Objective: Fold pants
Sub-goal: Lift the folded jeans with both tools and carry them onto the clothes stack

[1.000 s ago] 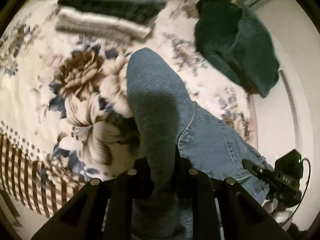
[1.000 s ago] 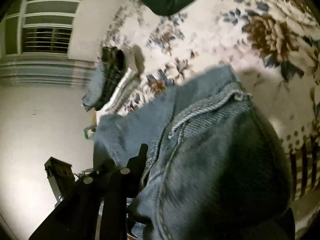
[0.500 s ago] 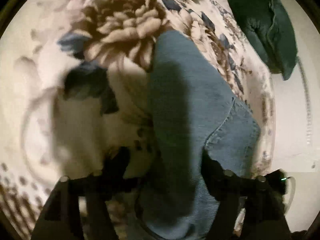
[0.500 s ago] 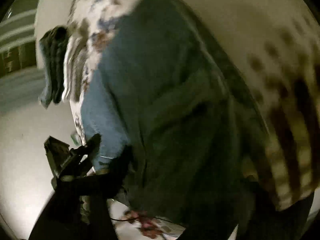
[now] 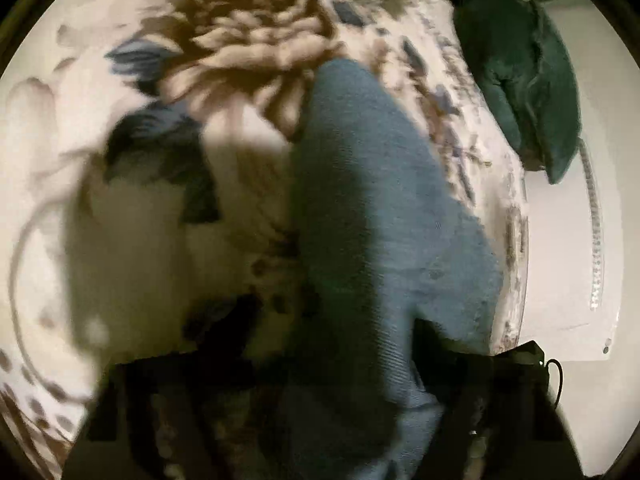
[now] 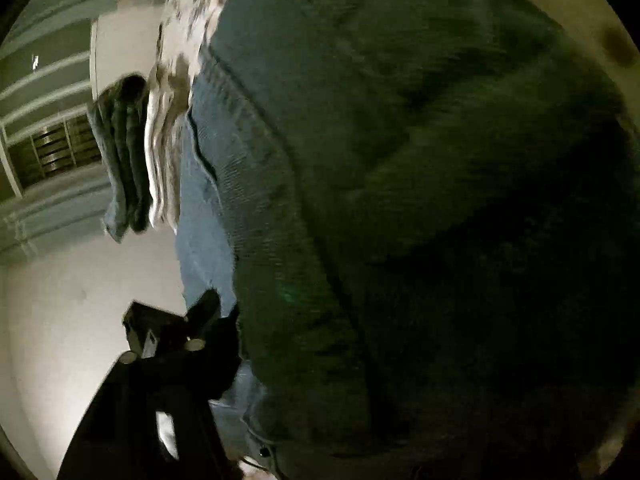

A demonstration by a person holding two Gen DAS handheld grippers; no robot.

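the folded blue denim pants [image 5: 372, 208] lay on the bed, on a cream blanket printed with big brown and blue flowers [image 5: 120, 240], running from the foreground away toward the far edge. in the left wrist view the left claw [image 5: 332, 344] straddled the near end of the denim: one dark finger [image 5: 224, 328] sat on the blanket to the left of the cloth, the other [image 5: 436, 348] at its right edge, with the fabric between them. its jaws were closing, but the pads did not look pressed onto the cloth, so it read as released for now.

in the right wrist view the right claw [image 6: 360, 340] had the pants [image 6: 420, 200] bulging right up against the lens, dark and in shadow. only its left finger [image 6: 208, 312] showed, beside the seam; the other was lost behind cloth, so although the jaws were closing on denim, i could not tell if they gripped it.

to do the fold well, both claws would likely need to pinch matching edges at the same layer count and keep the seam straight.

around them: a stack of folded clothes [image 6: 132, 156] lay further along the bed, and a dark green pillow [image 5: 528, 80] sat near the far right edge. neither touched the pants, though the stack was close to where a fold might land.
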